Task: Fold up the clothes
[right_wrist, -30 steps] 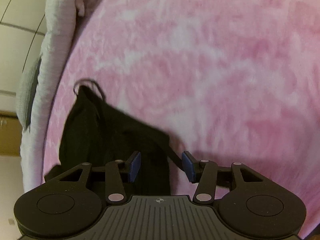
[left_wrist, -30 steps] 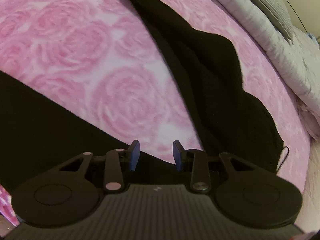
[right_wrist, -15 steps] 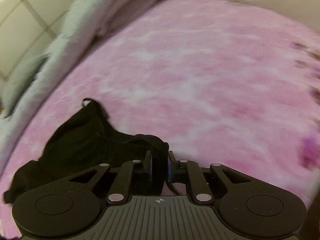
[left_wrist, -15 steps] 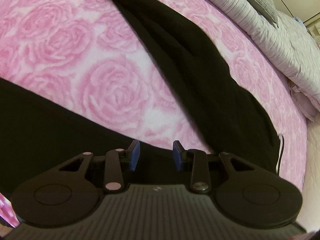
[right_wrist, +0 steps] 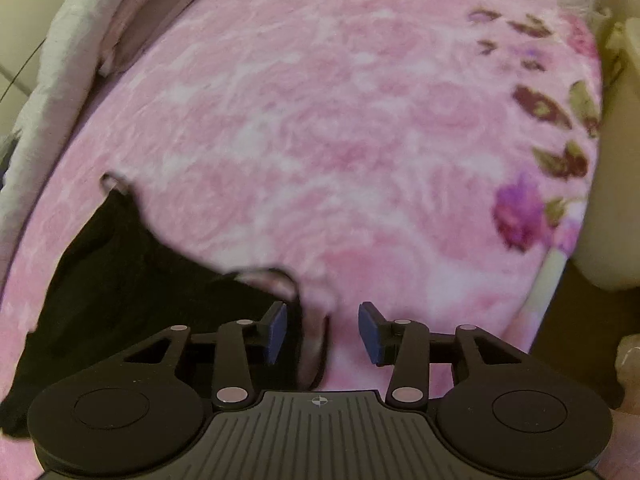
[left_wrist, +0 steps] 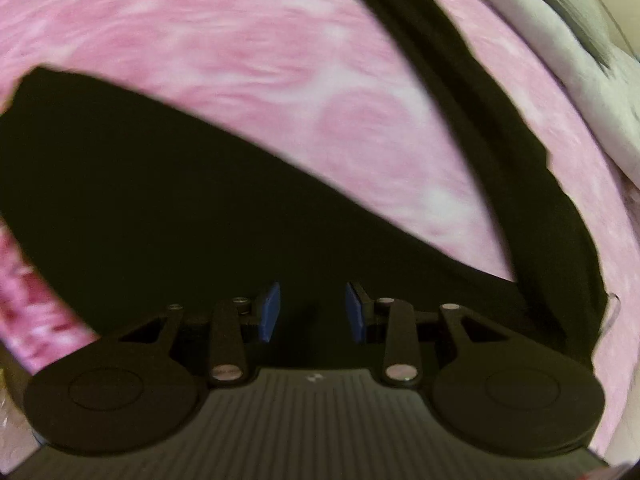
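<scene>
A black garment (left_wrist: 160, 200) lies on a pink rose-patterned blanket (left_wrist: 240, 40). One broad leg fills the lower left of the left wrist view, and a second leg (left_wrist: 500, 140) runs up the right side. My left gripper (left_wrist: 312, 312) hovers open over the broad leg, with only dark cloth below its blue pads. In the right wrist view the garment's bunched end (right_wrist: 132, 280) lies at the lower left. My right gripper (right_wrist: 323, 330) is opening. A black edge strip (right_wrist: 316, 332) hangs loose between its jaws beside the left pad, and neither pad presses it.
White quilted bedding (left_wrist: 580, 60) borders the blanket's far right in the left wrist view and shows as white bedding (right_wrist: 60, 72) in the right wrist view. A thin cord loop (right_wrist: 112, 180) sticks out of the garment's end. A cream object (right_wrist: 616, 160) stands beyond the blanket's right edge.
My left gripper has shifted over the broad black leg, which now fills more of its view. My right gripper closed on the garment's edge half a second ago; its jaws now stand apart.
</scene>
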Available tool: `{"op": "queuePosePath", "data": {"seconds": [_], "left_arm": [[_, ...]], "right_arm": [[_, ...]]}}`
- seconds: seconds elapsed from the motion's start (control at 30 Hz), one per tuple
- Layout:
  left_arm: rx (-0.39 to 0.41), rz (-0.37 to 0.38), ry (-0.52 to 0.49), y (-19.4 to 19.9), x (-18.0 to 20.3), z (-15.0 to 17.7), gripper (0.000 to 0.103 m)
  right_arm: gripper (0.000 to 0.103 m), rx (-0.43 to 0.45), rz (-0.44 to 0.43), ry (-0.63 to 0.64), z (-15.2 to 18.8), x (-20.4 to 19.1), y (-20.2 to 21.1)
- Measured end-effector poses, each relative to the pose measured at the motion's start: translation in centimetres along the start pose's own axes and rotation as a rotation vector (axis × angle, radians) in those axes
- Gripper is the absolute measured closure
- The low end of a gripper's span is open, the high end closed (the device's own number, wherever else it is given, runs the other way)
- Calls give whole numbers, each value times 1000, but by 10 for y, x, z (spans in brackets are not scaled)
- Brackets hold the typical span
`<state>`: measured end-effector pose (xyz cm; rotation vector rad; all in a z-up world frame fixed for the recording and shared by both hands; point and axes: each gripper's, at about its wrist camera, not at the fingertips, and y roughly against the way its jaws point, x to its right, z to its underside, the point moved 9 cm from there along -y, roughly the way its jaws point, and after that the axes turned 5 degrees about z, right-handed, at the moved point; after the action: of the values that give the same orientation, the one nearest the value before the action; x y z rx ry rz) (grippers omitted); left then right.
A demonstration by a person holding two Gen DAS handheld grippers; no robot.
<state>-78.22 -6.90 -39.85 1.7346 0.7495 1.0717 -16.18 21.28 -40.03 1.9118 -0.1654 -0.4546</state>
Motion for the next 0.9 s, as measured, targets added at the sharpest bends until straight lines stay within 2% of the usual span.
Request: {"op": "queuePosePath", "data": {"seconds": [0.03,0.1,0.17,0.27,0.3,0.37,0.43,0.5,0.57,0.63,0.7,0.73,0.8,0.9], "left_arm": [[-2,-6,8,3,-7,0,72],[-8,-11,19,8,-18,2,72],[-16,14,19,11,-19,4,72],[-35,50,6,5,-7,10,72],[-42,61,1,3,-3,12,72],[-56,82,-14,-2,7,15,72],[-73,100,-42,-9,22,18,72],[-89,115,-79,-16,39,20,72],[-100,129,-115,-23,57,21,72],[-106,142,-141,-28,73,21,72],[-108,153,-159,-31,86,20,72],[-107,157,-167,-31,92,19,72],[-104,163,-179,-32,102,16,72],[-99,173,-189,-32,114,9,72]], "right_arm": [[59,-27,-17,27,9,-8,2],[59,-90,-36,-9,26,-14,-4],[59,-127,-64,-92,39,-12,-7],[59,-102,-155,-395,47,14,-3],[59,-82,-207,-543,48,27,-1],[59,-51,-297,-741,45,43,1],[59,4,-395,-851,31,48,2],[59,43,-461,-857,12,40,0],[59,46,-481,-878,-1,32,-11],[59,18,-452,-927,-7,29,-31],[60,-15,-373,-981,-8,36,-50],[65,0,-346,-1029,-10,42,-55],[85,97,-356,-1009,-26,45,-49],[85,316,-428,-790,-67,34,-7]]}}
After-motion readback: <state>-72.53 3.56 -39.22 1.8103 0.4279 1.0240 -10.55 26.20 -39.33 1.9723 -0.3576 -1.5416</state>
